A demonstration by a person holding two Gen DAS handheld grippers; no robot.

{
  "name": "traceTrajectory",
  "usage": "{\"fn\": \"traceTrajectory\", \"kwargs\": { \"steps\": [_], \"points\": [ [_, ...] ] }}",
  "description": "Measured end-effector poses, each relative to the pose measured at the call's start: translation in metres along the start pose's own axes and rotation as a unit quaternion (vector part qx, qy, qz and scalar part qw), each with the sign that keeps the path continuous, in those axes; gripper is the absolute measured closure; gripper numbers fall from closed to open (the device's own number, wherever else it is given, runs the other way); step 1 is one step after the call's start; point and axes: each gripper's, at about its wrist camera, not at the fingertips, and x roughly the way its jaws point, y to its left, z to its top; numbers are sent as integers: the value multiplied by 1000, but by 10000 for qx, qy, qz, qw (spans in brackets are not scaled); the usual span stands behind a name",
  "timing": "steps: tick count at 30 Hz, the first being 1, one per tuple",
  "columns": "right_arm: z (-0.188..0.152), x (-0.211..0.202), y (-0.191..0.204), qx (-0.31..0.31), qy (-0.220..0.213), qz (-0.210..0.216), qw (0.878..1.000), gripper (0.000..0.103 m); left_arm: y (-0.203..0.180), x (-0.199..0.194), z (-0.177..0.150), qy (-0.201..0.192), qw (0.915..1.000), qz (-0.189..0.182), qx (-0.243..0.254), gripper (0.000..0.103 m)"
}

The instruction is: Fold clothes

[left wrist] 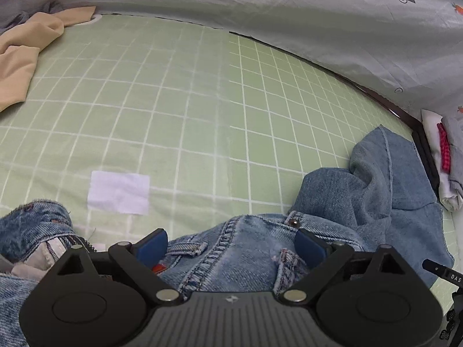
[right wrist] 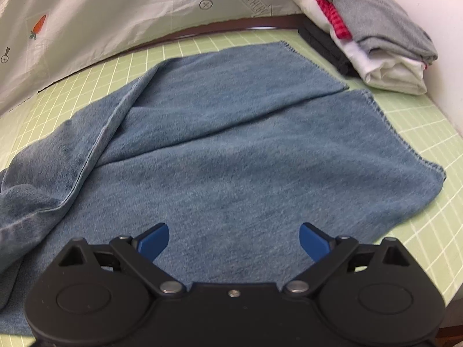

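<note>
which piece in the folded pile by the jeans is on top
The grey garment tops the folded pile, above the red-striped piece, the white one and the dark one at the bottom.

Blue jeans [right wrist: 231, 150] — legs spread flat, waistband [left wrist: 231, 248] bunched.

Each hand-held gripper [left wrist: 231, 245] [right wrist: 233, 241]: black linkage body, 2 blue pads, silver pivot screws.

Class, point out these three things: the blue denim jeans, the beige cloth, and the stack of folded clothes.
blue denim jeans [right wrist: 246, 150], right wrist view, on the spread leg.
beige cloth [left wrist: 20, 57], left wrist view, on its crumpled middle.
stack of folded clothes [right wrist: 373, 20], right wrist view, on the grey top garment.
</note>
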Motion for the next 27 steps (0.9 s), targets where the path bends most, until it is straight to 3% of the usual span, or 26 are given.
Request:
{"fn": "traceTrajectory", "kwargs": {
  "steps": [5, 9, 11, 13, 15, 18, 21, 24, 27],
  "points": [
    [-1, 2, 8, -167, 15, 162, 9997, 5, -14, -19, -28, -389, 9990, 197, -116, 16],
    [-4, 5, 11, -238, 48, 209, 9995, 5, -28, -37, -39, -636, 9974, 316, 88, 43],
    [-6, 6, 11, -236, 77, 221, 9994, 5, -25, -46, -38, -814, 9962, 258, -142, 65],
    [-6, 7, 10, -222, 91, 194, 9995, 5, -14, -57, -36, -985, 9935, 75, -566, 80],
    [-7, 7, 8, -203, 95, 165, 9996, 5, -5, -62, -33, -1033, 9915, -98, -783, 82],
    [-8, 9, 6, -137, 139, 136, 9997, 5, -7, -56, -28, -781, 9956, -168, -491, 81],
    [-9, 12, 4, -81, 208, 127, 9997, 5, -12, -49, -24, -566, 9981, -137, -186, 76],
    [-8, 15, 4, -60, 243, 105, 9996, 5, -8, -40, -21, -428, 9986, -176, -268, 71],
    [-7, 17, 6, -45, 264, 94, 9996, 5, -7, -38, -17, -438, 9986, -204, -230, 80]
  ]
}}
